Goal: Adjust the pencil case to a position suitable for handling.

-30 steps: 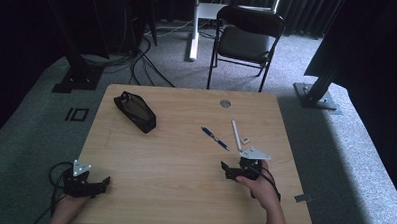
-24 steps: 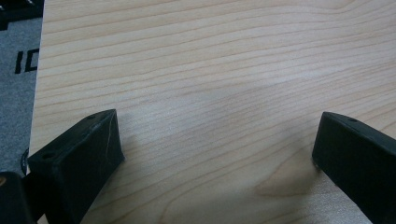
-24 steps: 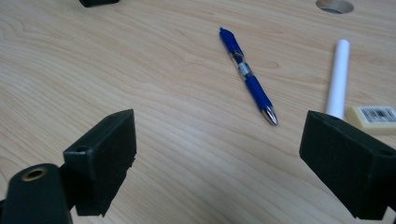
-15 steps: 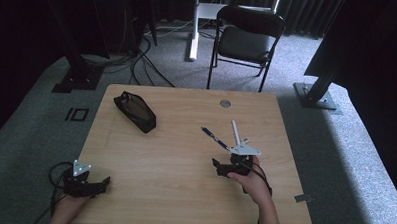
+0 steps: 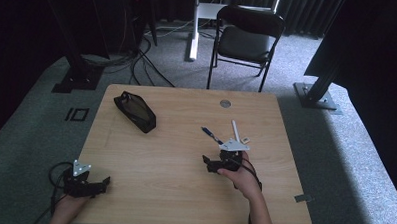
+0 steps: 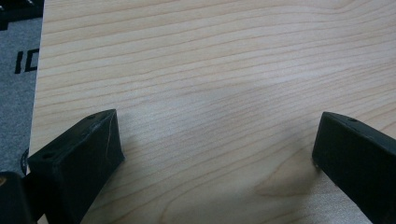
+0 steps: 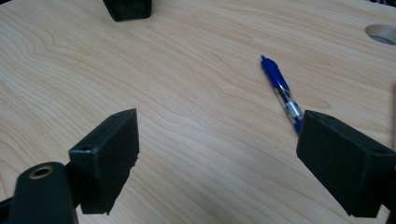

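The wooden table (image 5: 160, 155) takes up the middle of the high view, with a black pouch (image 5: 135, 111) in its upper left part and, right of centre, a blue pen (image 5: 212, 135) lying beside a white stick (image 5: 234, 130). The step in hand looks like the approach to the pen: the right gripper (image 5: 210, 164) sits low and right of centre, just below the pen, its jaws wide apart and holding nothing. The next move would call for swinging toward the pen so it lies between the jaws, then closing. The left gripper (image 5: 98, 182) rests at the lower left edge, jaws wide and empty over bare wood. The right gripper view shows what the high view cannot: the pen (image 7: 282, 93) running into the right jaw at centre right, not between them.
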Demonstrator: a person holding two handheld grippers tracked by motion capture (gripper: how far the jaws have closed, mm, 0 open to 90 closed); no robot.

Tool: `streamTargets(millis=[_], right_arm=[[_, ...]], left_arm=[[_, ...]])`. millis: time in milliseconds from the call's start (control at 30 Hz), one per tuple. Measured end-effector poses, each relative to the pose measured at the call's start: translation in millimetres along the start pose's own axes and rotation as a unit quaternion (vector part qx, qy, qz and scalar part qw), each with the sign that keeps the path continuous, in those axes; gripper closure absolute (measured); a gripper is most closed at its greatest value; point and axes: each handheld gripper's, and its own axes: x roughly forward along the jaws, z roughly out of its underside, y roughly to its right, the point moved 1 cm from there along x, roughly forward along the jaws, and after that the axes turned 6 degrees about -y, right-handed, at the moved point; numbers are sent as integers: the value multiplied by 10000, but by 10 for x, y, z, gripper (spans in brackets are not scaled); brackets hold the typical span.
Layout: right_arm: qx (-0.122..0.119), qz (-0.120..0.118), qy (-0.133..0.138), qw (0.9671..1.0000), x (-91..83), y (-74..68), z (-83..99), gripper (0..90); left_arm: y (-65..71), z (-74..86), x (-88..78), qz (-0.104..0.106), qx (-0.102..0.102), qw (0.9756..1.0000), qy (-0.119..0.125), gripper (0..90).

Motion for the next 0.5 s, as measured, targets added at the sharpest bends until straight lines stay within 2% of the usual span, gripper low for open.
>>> streamTargets(millis=[167,500], right_arm=[[-91,-61,-30,9999,75,-68,-63,130],[-125,-154,30,9998,184,-169,-154,130]], left_arm=[[0,0,0,0,-1,10000,0,17],[0,0,0,1,-2,10000,0,17]])
